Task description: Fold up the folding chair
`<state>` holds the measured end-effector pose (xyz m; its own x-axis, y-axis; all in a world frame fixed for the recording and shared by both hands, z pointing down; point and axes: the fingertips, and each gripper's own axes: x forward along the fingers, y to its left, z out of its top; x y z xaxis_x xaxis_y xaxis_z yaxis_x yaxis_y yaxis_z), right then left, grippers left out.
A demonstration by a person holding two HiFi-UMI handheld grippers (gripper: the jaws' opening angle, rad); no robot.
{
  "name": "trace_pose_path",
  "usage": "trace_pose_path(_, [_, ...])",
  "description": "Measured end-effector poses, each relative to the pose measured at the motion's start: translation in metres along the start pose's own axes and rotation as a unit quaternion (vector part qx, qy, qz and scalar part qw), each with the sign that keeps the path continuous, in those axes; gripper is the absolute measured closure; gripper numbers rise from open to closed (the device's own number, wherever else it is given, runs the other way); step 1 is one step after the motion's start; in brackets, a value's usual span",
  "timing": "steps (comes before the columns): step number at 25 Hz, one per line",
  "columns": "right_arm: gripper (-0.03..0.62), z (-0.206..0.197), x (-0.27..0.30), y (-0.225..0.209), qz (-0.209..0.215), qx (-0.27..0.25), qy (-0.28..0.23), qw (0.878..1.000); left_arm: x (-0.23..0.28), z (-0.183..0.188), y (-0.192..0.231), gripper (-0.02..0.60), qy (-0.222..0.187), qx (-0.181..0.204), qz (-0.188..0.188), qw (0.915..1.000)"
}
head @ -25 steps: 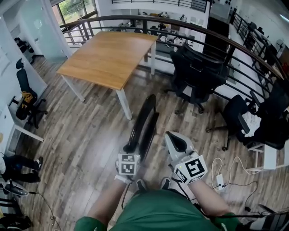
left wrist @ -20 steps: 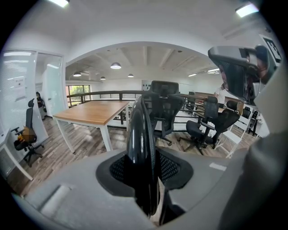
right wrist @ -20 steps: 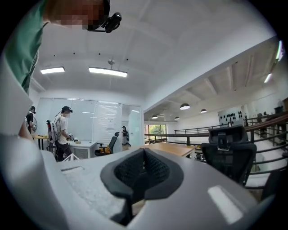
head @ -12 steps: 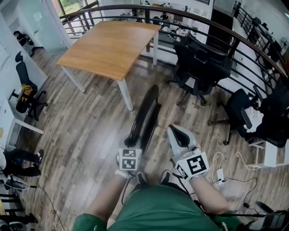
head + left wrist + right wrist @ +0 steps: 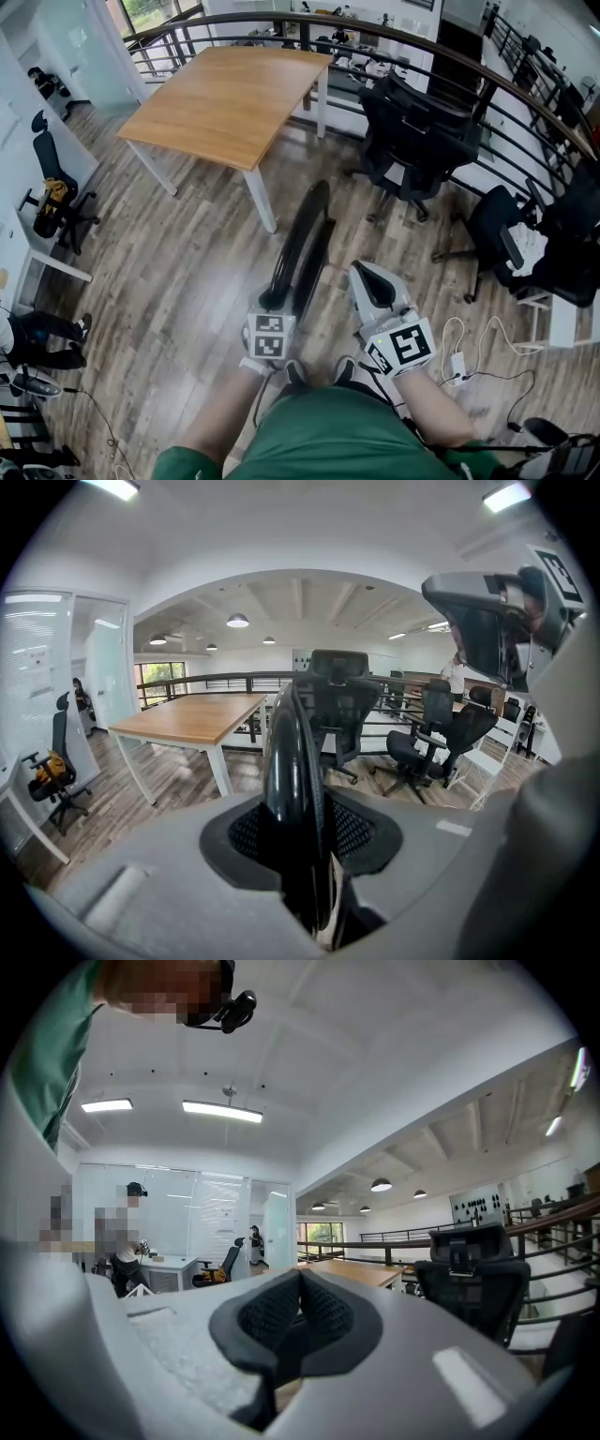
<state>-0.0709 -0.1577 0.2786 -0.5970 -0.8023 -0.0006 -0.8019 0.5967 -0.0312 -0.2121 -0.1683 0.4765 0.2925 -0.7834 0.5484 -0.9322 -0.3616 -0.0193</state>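
The black folding chair (image 5: 302,246) stands edge-on on the wood floor (image 5: 187,281), apparently folded flat, its top rim clamped in the left tongs (image 5: 272,302), while the right tongs (image 5: 373,284) hover beside it, pressed together and empty; the next move is probably leaning or laying it down steadily.

Edge-on in the head view, the folding chair (image 5: 302,246) is only a thin dark strip. Its seat and legs cannot be told apart, and its near end is hidden behind the left hand-held gripper (image 5: 273,302). In the left gripper view its lower part sinks out of sight inside that gripper. The green shirt (image 5: 328,436) covers most of the person's shoes (image 5: 293,378). The picture's right edge cuts off an office chair (image 5: 574,234).
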Motion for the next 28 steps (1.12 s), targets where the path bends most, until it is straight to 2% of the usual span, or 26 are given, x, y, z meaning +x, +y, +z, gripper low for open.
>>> trace_pose_path(28, [0.591,-0.0027,-0.0025,0.0012,0.003,0.009,0.004,1.000,-0.0037,0.0020,-0.0012,0.465,0.000,0.003,0.003,1.0000])
